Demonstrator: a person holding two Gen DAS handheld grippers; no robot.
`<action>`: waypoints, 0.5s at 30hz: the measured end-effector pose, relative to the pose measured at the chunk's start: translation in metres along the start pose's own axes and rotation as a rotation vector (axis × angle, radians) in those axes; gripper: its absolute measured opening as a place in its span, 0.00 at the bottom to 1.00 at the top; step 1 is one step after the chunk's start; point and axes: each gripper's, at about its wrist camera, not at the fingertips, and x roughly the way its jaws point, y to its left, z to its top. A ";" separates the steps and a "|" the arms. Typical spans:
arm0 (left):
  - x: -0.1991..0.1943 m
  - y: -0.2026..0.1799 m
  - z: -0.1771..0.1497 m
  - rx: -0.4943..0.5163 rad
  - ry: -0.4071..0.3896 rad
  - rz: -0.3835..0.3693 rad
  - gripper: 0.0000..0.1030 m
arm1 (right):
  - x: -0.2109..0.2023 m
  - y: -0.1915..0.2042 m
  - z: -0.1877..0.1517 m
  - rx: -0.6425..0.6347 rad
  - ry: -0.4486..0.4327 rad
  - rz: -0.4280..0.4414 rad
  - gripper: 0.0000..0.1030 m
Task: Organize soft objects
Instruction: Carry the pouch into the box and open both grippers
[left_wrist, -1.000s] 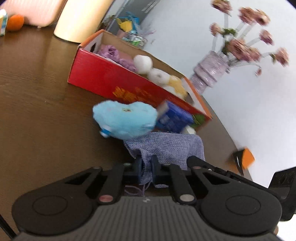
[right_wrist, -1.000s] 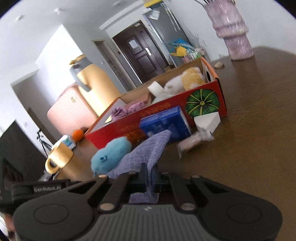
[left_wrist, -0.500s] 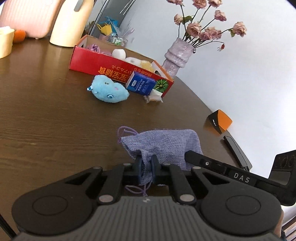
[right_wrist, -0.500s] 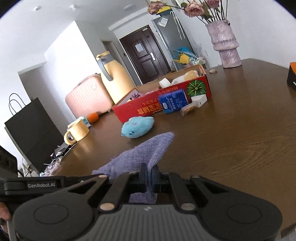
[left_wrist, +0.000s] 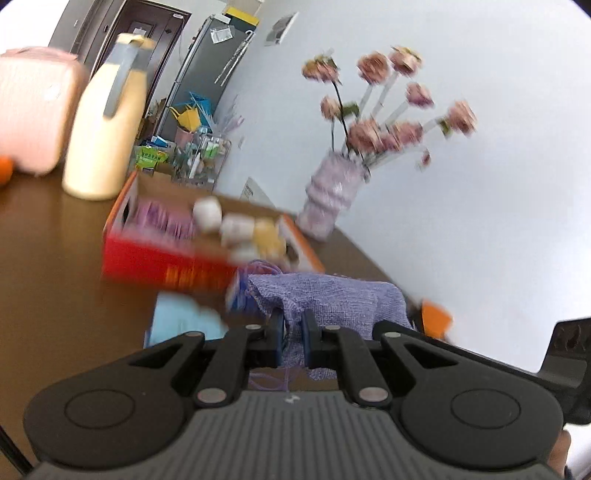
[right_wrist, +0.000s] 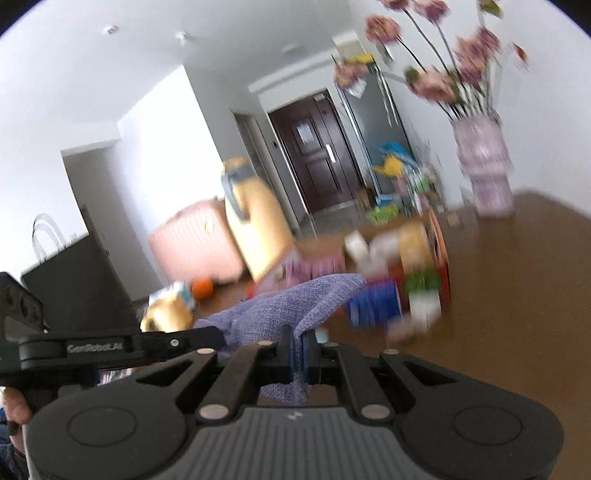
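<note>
- Purple burlap pouch (left_wrist: 332, 295): held off the table between both grippers, with its drawstring mouth at the left end and loops of cord hanging below the grip.
- Left gripper (left_wrist: 292, 341): jaws closed tight on the pouch fabric near the mouth; a fold of cloth shows between the pads.
- Right gripper (right_wrist: 300, 354): jaws likewise clamped on the opposite edge of the pouch (right_wrist: 295, 306), which drapes leftward toward the other tool.
- Position of the pouch: suspended in front of the red cardboard box (left_wrist: 166, 262), which sits on the brown table (left_wrist: 55, 277) and already contains soft items (purple cloth, white and yellow plush shapes; blur hides detail).
- Nearby items: a light blue plush (left_wrist: 184, 321) lies on the table just in front of the box; a blue carton (right_wrist: 375, 304) stands against the box wall. A vase of flowers (left_wrist: 332, 199) stands beyond the far end of the box.
- Step in hand (judgement): carrying the pouch, probably to hold it open for loading or to place it in the box.
- Procedure advice: keep both grips closed and both tools level with each other so the fabric neither slips nor twists.
- Spread the tools only enough to tension the mouth; excess pull may drag cloth from the pads.
- Keep the hanging cord clear of the box rim and the plush.
- Both views are motion-blurred; confirm alignment before lowering.
</note>
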 end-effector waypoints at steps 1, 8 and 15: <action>0.014 0.002 0.023 -0.001 0.002 -0.005 0.10 | 0.014 -0.005 0.020 0.000 -0.011 -0.001 0.05; 0.161 0.043 0.139 -0.012 0.066 0.091 0.10 | 0.165 -0.041 0.123 -0.053 0.050 -0.127 0.05; 0.289 0.091 0.134 0.037 0.294 0.265 0.11 | 0.307 -0.084 0.109 -0.079 0.320 -0.266 0.05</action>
